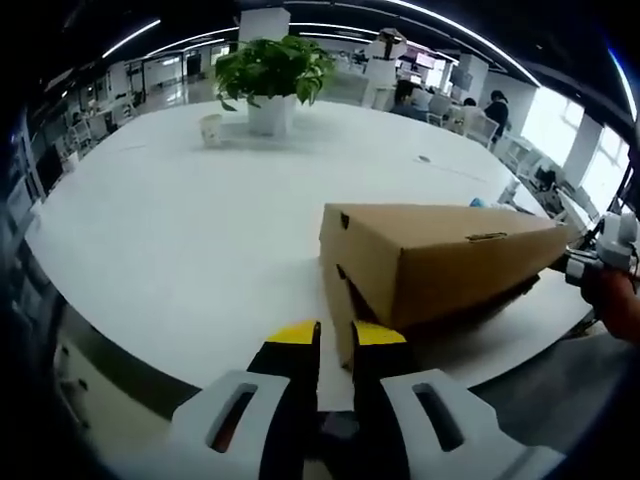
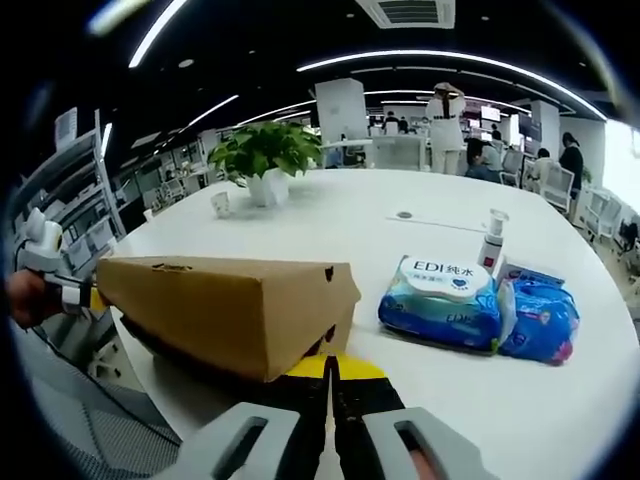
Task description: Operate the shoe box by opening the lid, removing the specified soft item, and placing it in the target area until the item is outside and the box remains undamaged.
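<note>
A brown cardboard shoe box [image 1: 440,255] lies on the white round table [image 1: 180,230], close to its near edge. Its lid is tilted up, with a dark gap under it along one side. My left gripper [image 1: 337,340] has its yellow-tipped jaws nearly together on the lid's near corner. My right gripper [image 1: 598,255] meets the far end of the box, with a hand behind it. In the right gripper view the box [image 2: 230,300] runs off to the left. There my right gripper [image 2: 333,368] is closed at the lid's corner, and my left gripper [image 2: 60,275] holds the opposite end. What is inside the box is hidden.
A potted plant [image 1: 270,75] and a paper cup [image 1: 211,128] stand at the table's far side. Two packs of wet wipes [image 2: 445,300] and a small spray bottle [image 2: 490,240] lie beside the box. Chairs, desks and people are beyond the table.
</note>
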Action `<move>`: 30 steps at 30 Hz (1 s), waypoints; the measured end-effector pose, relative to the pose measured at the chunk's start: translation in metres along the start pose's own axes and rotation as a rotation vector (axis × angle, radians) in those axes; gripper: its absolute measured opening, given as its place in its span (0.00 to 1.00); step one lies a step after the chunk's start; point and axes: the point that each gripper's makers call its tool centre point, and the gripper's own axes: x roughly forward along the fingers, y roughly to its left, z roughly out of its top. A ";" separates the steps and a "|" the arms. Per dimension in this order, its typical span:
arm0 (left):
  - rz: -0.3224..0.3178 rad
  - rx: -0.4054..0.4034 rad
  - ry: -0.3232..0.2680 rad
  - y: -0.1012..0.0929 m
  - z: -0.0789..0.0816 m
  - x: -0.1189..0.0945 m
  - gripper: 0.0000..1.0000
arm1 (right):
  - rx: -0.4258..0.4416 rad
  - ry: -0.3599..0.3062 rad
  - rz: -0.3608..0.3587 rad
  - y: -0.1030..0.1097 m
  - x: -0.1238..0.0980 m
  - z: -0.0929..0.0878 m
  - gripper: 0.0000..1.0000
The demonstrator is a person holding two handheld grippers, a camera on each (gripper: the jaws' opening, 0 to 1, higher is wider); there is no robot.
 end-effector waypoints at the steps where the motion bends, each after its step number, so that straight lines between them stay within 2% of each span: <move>1: 0.006 -0.012 -0.008 0.002 0.001 -0.001 0.10 | 0.004 0.003 -0.003 -0.002 -0.001 -0.001 0.00; 5: 0.015 -0.029 -0.019 0.004 0.006 -0.002 0.10 | 0.033 0.030 -0.015 -0.005 -0.001 -0.008 0.00; 14: -0.002 -0.035 -0.036 -0.004 0.016 -0.002 0.10 | 0.032 0.029 -0.003 -0.001 -0.002 -0.007 0.00; 18: -0.015 -0.038 -0.035 -0.008 0.015 -0.001 0.10 | 0.035 0.028 -0.004 -0.001 -0.002 -0.007 0.00; 21: -0.017 -0.045 -0.033 -0.009 0.013 0.000 0.10 | 0.040 0.016 -0.011 -0.003 -0.004 -0.004 0.00; 23: -0.017 -0.055 -0.037 -0.009 0.014 0.000 0.11 | 0.025 0.006 -0.070 -0.015 -0.007 -0.001 0.00; 24: -0.019 -0.060 -0.037 -0.009 0.014 0.000 0.11 | 0.047 -0.007 -0.076 -0.018 -0.008 0.001 0.00; 26: -0.025 -0.074 -0.040 -0.010 0.015 0.000 0.12 | 0.119 -0.045 -0.063 -0.019 -0.009 0.007 0.01; 30: -0.074 -0.128 -0.058 -0.017 0.020 0.001 0.16 | 0.147 -0.075 -0.020 -0.012 -0.009 0.014 0.05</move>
